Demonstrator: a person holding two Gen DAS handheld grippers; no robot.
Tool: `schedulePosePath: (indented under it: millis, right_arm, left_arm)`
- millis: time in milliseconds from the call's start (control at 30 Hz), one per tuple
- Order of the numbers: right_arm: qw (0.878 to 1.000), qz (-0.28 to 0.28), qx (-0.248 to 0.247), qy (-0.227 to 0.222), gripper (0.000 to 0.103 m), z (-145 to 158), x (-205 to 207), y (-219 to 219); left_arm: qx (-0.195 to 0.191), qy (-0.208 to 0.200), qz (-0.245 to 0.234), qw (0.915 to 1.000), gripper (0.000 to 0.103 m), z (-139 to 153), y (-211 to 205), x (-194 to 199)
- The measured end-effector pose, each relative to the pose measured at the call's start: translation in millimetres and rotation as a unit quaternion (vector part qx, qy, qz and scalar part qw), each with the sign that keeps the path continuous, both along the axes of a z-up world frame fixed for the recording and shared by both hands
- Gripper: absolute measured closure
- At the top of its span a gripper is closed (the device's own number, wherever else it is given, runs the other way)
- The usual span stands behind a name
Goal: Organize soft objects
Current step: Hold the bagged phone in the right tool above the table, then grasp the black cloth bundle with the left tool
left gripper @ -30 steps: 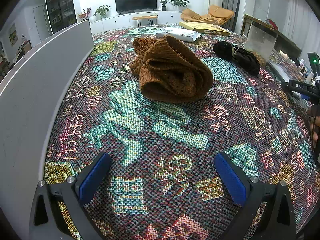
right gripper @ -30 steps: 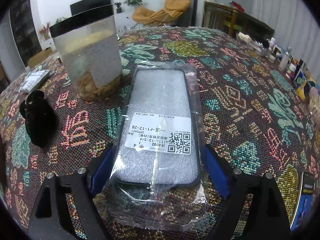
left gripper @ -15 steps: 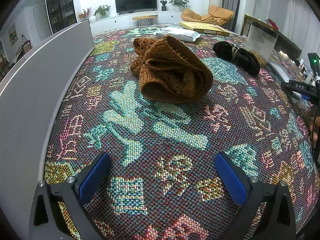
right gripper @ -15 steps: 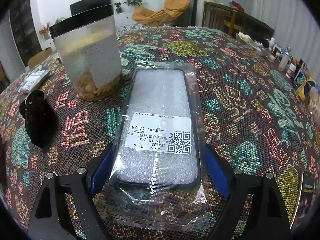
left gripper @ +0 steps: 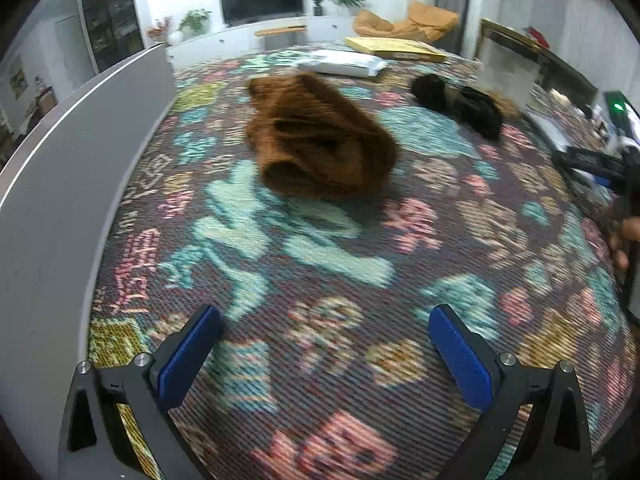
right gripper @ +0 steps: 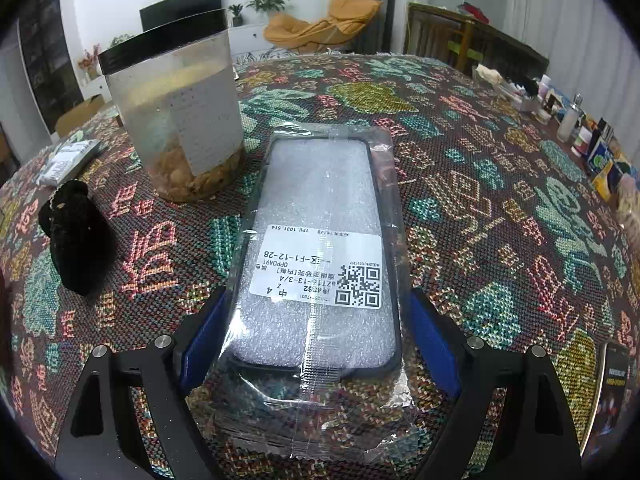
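Note:
A crumpled brown knit [left gripper: 320, 140] lies on the patterned tablecloth [left gripper: 320, 360], well ahead of my left gripper [left gripper: 324, 320], which is open with nothing between its blue pads. A black soft bundle [left gripper: 460, 104] lies further right; in the right wrist view the black bundle [right gripper: 76, 236] sits to the left. My right gripper [right gripper: 318, 300] is open and straddles a phone case in a clear plastic bag [right gripper: 320, 216] that lies flat on the cloth. Its pads stand just off the bag's sides.
A clear jar with a black lid [right gripper: 180, 120] stands just behind the case on the left. A grey panel [left gripper: 60, 168] runs along the left edge. A white packet [left gripper: 344, 62] and a yellow envelope [left gripper: 396, 46] lie at the far end. Small bottles and boxes [right gripper: 592, 140] crowd the right edge.
The left wrist view is now motion-blurred and the brown knit sits slightly further left in it. The right gripper and the phone case have not moved.

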State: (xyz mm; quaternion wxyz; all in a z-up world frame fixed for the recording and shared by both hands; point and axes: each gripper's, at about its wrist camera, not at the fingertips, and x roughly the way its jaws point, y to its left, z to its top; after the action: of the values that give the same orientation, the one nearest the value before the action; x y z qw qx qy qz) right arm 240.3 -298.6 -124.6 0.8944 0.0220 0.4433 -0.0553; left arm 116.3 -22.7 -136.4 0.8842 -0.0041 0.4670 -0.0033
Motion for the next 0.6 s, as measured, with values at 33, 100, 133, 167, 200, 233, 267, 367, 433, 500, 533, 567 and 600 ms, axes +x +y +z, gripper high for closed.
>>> schedulePosePath:
  millis: [33,100,133,167,200,233,267,367,433,500,533,567,600]
  right_arm:
    - [1.000,0.000,0.000,0.000,0.015,0,0,0]
    - [1.000,0.000,0.000,0.000,0.015,0,0,0]
    - [1.000,0.000,0.000,0.000,0.015,0,0,0]
    - [1.000,0.000,0.000,0.000,0.015,0,0,0]
    - [1.000,0.000,0.000,0.000,0.015,0,0,0]
    - [1.000,0.000,0.000,0.000,0.014,0,0,0]
    - [1.000,0.000,0.000,0.000,0.014,0,0,0]
    - [1.000,0.000,0.000,0.000,0.014,0,0,0]
    - [1.000,0.000,0.000,0.000,0.014,0,0,0]
    - [1.000,0.000,0.000,0.000,0.014,0,0,0]
    - [1.000,0.000,-0.001,0.000,0.014,0,0,0]
    - [1.000,0.000,0.000,0.000,0.014,0,0,0]
    - [1.000,0.000,0.000,0.000,0.014,0,0,0]
  left_arm:
    - [-0.010,-0.002,-0.012,0.9999,0.000,5,-6,-3]
    - [-0.026,-0.011,-0.035,0.9990,0.000,18,-20,-7]
    - [-0.032,-0.015,-0.045,0.9983,0.000,23,-27,-6]
    - [-0.041,-0.021,-0.060,0.9972,0.000,30,-36,-5]
    - [-0.047,-0.023,-0.069,0.9963,0.000,34,-41,-3]
    - [-0.058,-0.022,-0.080,0.9949,0.000,39,-50,2]
    - [-0.066,-0.020,-0.086,0.9939,0.000,42,-57,10]
    - [-0.113,-0.005,-0.087,0.9897,0.000,44,-67,36]
    - [-0.155,0.003,-0.071,0.9853,0.000,45,-65,56]
    - [-0.186,0.000,-0.043,0.9816,0.000,45,-60,81]
    - [-0.189,-0.002,-0.028,0.9816,0.000,44,-57,90]
    - [-0.194,-0.004,-0.009,0.9810,0.000,45,-55,107]
    - [-0.200,-0.004,0.005,0.9798,0.000,45,-54,121]
